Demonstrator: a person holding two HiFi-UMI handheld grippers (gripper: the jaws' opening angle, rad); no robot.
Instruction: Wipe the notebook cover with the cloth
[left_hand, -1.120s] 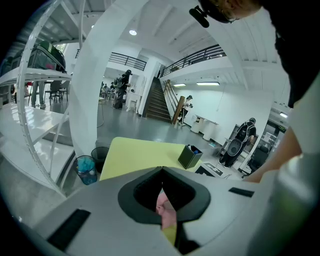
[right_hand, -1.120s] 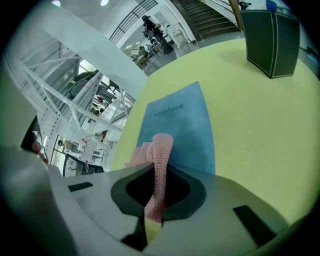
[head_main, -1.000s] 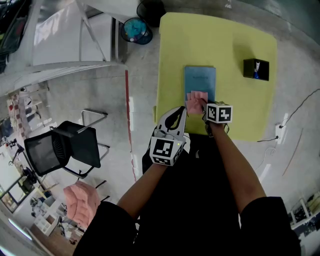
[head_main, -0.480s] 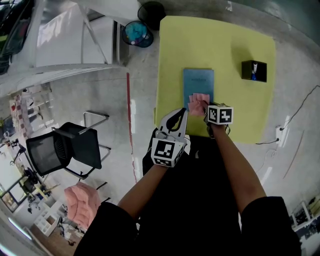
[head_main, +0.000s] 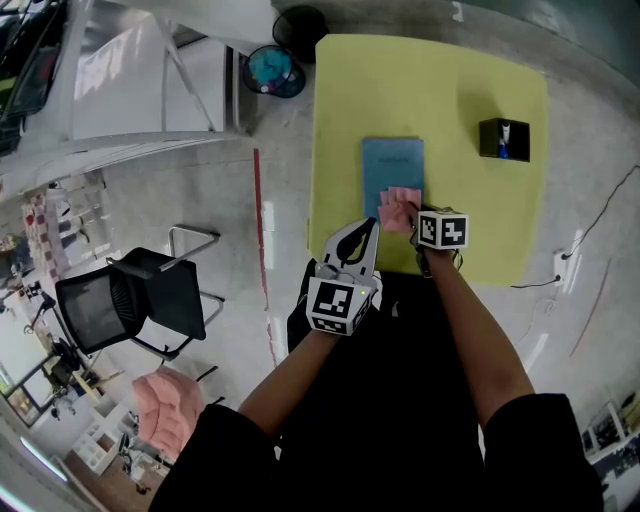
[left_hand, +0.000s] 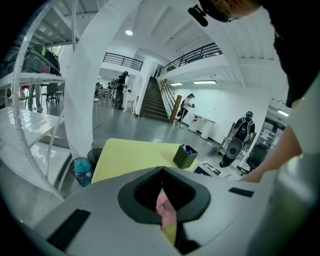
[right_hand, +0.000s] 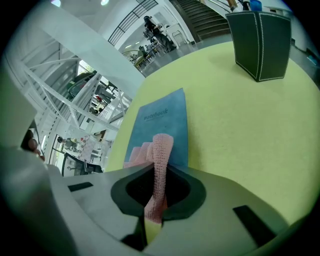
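Note:
A blue notebook lies flat on the yellow table, near its front edge. A pink cloth rests on the notebook's near end, and my right gripper is shut on it. In the right gripper view the cloth stands pinched between the jaws of my right gripper and trails onto the notebook. My left gripper hovers shut and empty just left of the cloth, over the table's front edge. In its own view, my left gripper shows a bit of cloth through its jaw hole.
A black pen holder stands at the table's right side, also seen as a dark box. Left of the table on the floor are a black office chair, a bin with a blue liner and a white rack.
My right gripper has dragged the cloth a little to the right across the notebook's near end. The left gripper has hardly moved.

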